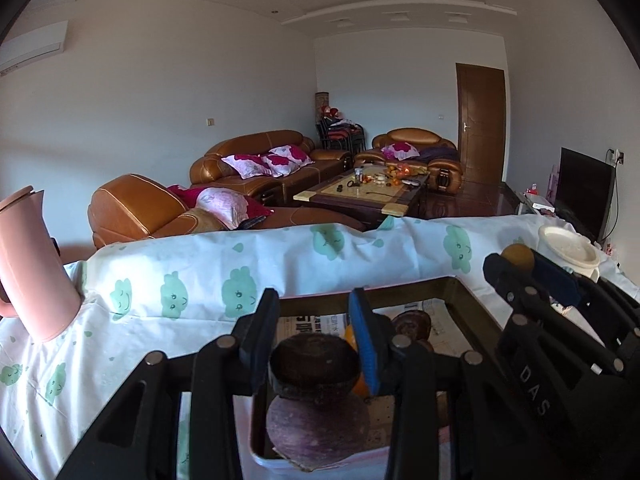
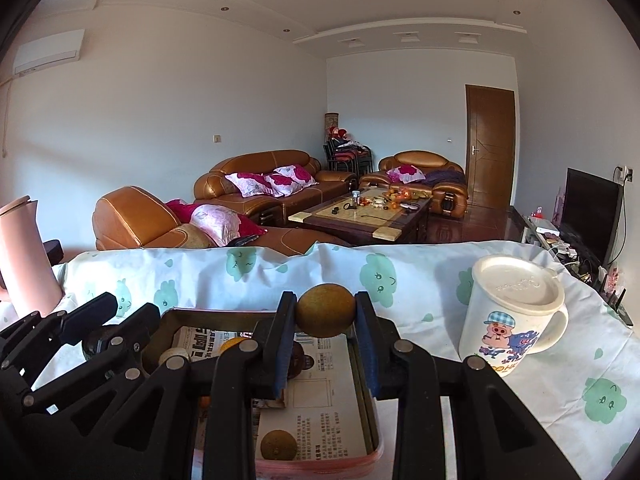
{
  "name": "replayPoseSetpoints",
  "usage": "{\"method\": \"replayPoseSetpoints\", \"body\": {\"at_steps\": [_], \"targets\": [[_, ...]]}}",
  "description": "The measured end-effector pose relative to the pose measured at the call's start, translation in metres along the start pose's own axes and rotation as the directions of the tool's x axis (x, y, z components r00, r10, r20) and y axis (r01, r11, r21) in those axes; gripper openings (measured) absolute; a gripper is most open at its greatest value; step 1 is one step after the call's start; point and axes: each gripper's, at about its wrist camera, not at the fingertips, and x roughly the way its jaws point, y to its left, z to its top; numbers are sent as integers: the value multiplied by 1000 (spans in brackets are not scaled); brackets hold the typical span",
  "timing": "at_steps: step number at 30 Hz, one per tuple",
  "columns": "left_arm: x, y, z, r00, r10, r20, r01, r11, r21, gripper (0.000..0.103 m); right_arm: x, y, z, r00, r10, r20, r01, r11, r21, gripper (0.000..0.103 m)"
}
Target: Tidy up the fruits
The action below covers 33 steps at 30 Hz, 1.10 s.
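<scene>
Currently, both grippers are loaded and positioned over the tray [image 2: 362,400], the newspaper-lined rectangular container that serves as the reference for all positions below.

Right gripper [image 2: 326,320]: the jaws are narrowed on a round brown fruit [image 2: 326,315], held at its widest part between the blue pads. The fruit sits high in the fingers, above the tray's far rim, which judged from the task allows a clear descent onto the paper lining.

Left gripper [image 1: 316,344]: the jaws are closed on a dark purple fruit [image 1: 314,364], held above the tray's near-left portion. A second purple fruit [image 1: 318,432] lies directly below it at the tray's near edge. An orange fruit [image 1: 352,336] and a further dark fruit [image 1: 412,322] lie further in.

Tray contents, right wrist view: one brown fruit [image 2: 279,445] rests near the tray's near rim. The paper to the right of centre is uncovered and offers the most room for placement.

Edges and clearance: a lidded mug [image 2: 516,316] stands to the right of the tray, apart from it. A pink jug [image 1: 34,264] stands well to the left. The patterned cloth [image 1: 200,272] beyond the far rim rises in a fold, limiting forward travel.
</scene>
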Motion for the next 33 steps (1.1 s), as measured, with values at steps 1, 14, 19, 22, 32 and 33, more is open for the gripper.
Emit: {"method": "replayPoseSetpoints", "body": {"at_steps": [1, 14, 19, 22, 32, 33], "targets": [[4, -2, 2, 1000, -10, -7, 10, 1000, -3, 39, 2, -3, 0, 1000, -2, -6, 2, 1000, 2, 32], [64, -8, 2, 986, -8, -164, 5, 1000, -14, 32, 31, -18, -6, 990, 73, -119, -68, 997, 43, 31], [66, -3, -5, 984, 12, -176, -15, 1000, -18, 32, 33, -8, -8, 984, 100, -146, -99, 995, 10, 31], [64, -1, -6, 986, 34, -164, -35, 999, -4, 32, 37, -4, -13, 978, 113, -174, -116, 993, -5, 32], [43, 14, -16, 985, 65, -162, -68, 998, -9, 32, 55, 12, -25, 920, 255, -297, -270, 963, -9, 32], [41, 14, -17, 985, 67, -161, -69, 998, -10, 34, 55, 14, -26, 918, 259, -300, -275, 961, -13, 32]]}}
